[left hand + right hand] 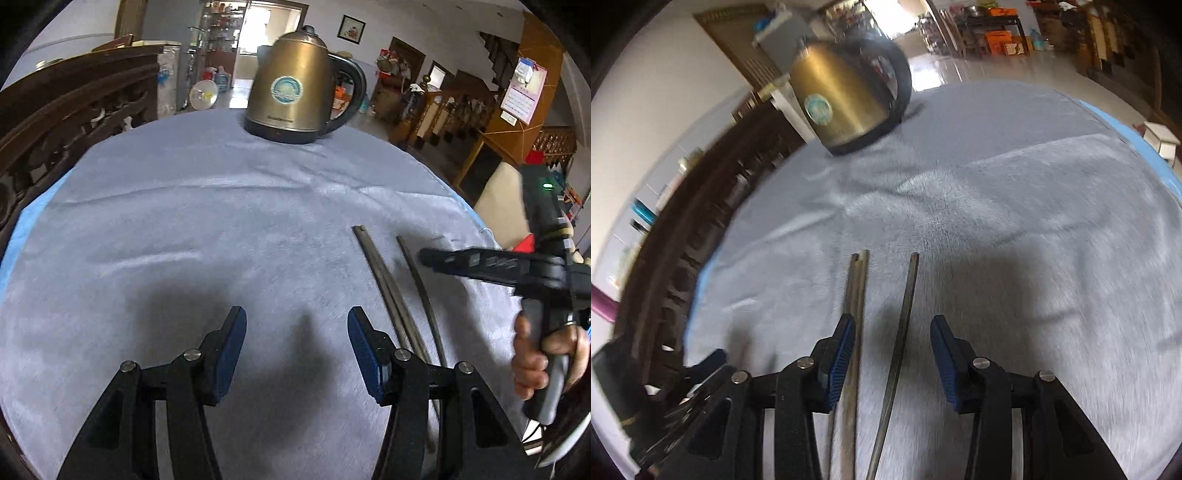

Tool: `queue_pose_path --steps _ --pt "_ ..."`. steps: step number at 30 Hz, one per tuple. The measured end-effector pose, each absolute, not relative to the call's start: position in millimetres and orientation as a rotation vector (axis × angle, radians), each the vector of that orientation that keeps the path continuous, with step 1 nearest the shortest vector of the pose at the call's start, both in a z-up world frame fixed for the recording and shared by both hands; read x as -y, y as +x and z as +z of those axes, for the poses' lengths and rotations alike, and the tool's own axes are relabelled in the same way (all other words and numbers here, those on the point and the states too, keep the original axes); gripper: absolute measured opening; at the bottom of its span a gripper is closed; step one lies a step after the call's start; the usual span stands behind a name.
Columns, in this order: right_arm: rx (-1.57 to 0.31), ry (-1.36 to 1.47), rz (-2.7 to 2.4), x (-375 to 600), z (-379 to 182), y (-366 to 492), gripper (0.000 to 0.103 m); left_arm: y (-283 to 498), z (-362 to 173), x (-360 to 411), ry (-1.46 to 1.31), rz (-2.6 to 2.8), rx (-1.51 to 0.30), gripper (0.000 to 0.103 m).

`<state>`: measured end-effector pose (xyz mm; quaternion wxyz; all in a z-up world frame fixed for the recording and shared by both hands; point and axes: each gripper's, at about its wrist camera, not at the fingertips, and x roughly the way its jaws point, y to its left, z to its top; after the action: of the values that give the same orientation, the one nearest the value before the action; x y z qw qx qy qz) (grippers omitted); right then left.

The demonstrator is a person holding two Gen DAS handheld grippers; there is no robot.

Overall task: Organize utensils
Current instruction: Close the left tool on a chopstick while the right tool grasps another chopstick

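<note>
Dark metal chopsticks lie on the grey cloth: a close pair (384,284) and a single one (421,288) to its right. In the right wrist view the pair (855,295) runs under my left fingertip and the single chopstick (903,325) lies between the fingers. My left gripper (297,354) is open and empty, just left of the chopsticks. My right gripper (892,358) is open above the single chopstick, not closed on it. It also shows in the left wrist view (480,266), held by a hand.
A brass electric kettle (295,85) stands at the table's far edge, also in the right wrist view (842,99). A dark carved wooden bench (62,122) runs along the left side. The grey cloth (207,221) covers the round table.
</note>
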<state>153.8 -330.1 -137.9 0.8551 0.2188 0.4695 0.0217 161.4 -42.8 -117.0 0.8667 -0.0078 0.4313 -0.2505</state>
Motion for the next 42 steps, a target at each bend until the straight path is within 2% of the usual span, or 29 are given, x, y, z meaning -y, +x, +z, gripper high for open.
queue_pose_path --steps 1,4,6,14,18,23,32,38,40,42 --pt "-1.008 0.44 0.035 327.5 -143.1 161.4 0.037 166.5 -118.3 47.7 -0.013 -0.533 -0.907 0.058" --pt "-1.032 0.383 -0.039 326.2 -153.3 171.4 0.016 177.1 -120.2 65.6 0.006 -0.554 -0.913 0.058" --pt "-1.037 0.392 -0.034 332.8 -155.0 168.6 0.012 183.8 -121.6 79.1 0.02 -0.573 -0.921 0.058" --pt "-1.032 0.451 -0.037 366.6 -159.3 150.8 0.009 205.5 -141.3 134.4 0.093 -0.585 -0.99 0.06" --pt "-1.028 0.435 -0.033 364.0 -155.4 149.3 0.009 206.2 -143.2 145.6 0.183 -0.545 -0.955 0.062" --pt "-1.03 0.455 -0.023 366.3 -158.2 152.7 0.009 209.1 -145.3 129.0 0.244 -0.535 -0.962 0.07" --pt "-1.03 0.484 -0.025 366.2 -158.2 151.4 0.009 223.2 -131.5 107.7 0.206 -0.469 -1.024 0.07" --pt "-1.098 0.503 -0.072 365.2 -154.5 166.5 0.014 251.2 -139.3 117.1 0.198 -0.366 -1.143 0.07" --pt "-1.132 0.492 -0.09 364.8 -154.3 174.4 0.014 257.6 -138.5 119.1 0.185 -0.35 -1.16 0.063" --pt "-1.175 0.464 -0.111 361.0 -153.0 181.6 0.014 261.4 -137.5 123.6 0.206 -0.336 -1.156 0.042"
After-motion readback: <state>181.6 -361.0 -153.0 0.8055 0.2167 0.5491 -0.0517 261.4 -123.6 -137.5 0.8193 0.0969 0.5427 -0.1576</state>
